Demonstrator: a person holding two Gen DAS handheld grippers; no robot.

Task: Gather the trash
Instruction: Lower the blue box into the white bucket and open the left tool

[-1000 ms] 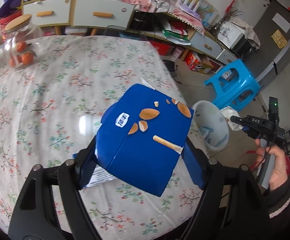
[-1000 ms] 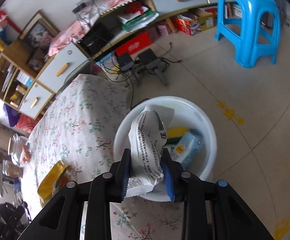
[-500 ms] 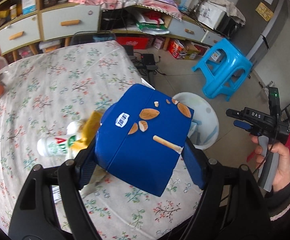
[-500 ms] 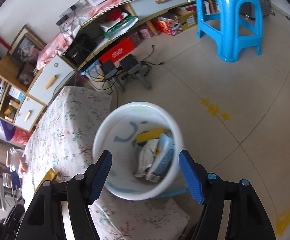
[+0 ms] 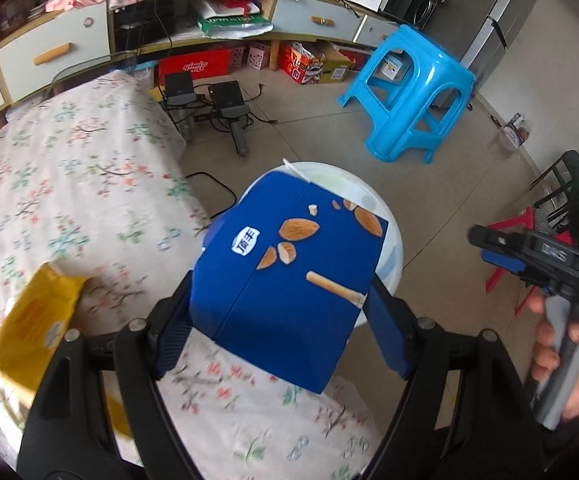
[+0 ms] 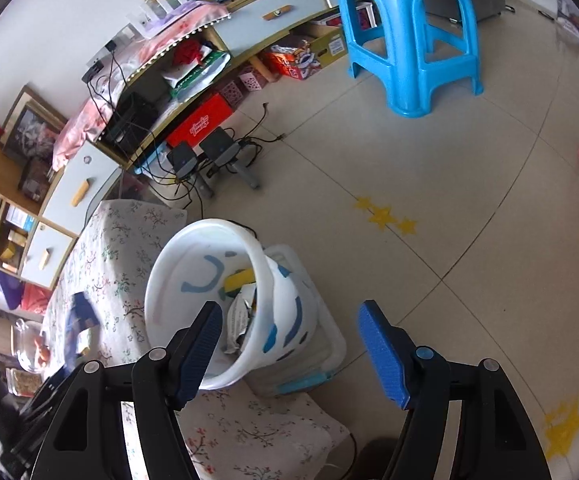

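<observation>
My left gripper (image 5: 281,332) is shut on a blue almond snack box (image 5: 289,276) and holds it in the air over the table's edge, in front of the white trash bucket (image 5: 389,224). My right gripper (image 6: 293,344) is open and empty, just right of the white bucket (image 6: 193,256), which holds a silver wrapper (image 6: 239,320) and a yellow pack (image 6: 239,278). The blue box shows blurred at the left of the right wrist view (image 6: 83,320). A yellow bag (image 5: 37,320) lies on the floral tablecloth (image 5: 69,176).
A blue plastic stool (image 5: 413,92) (image 6: 409,28) stands on the tiled floor beyond the bucket. A clear storage bin (image 6: 309,360) sits under the bucket. Speakers and cables (image 6: 209,160) lie by the low shelf. A jar of oranges (image 6: 29,344) stands on the table.
My right gripper opened and dropped the silver wrapper into the bucket, then drew back to the right. My left gripper carried the blue box toward the bucket.
</observation>
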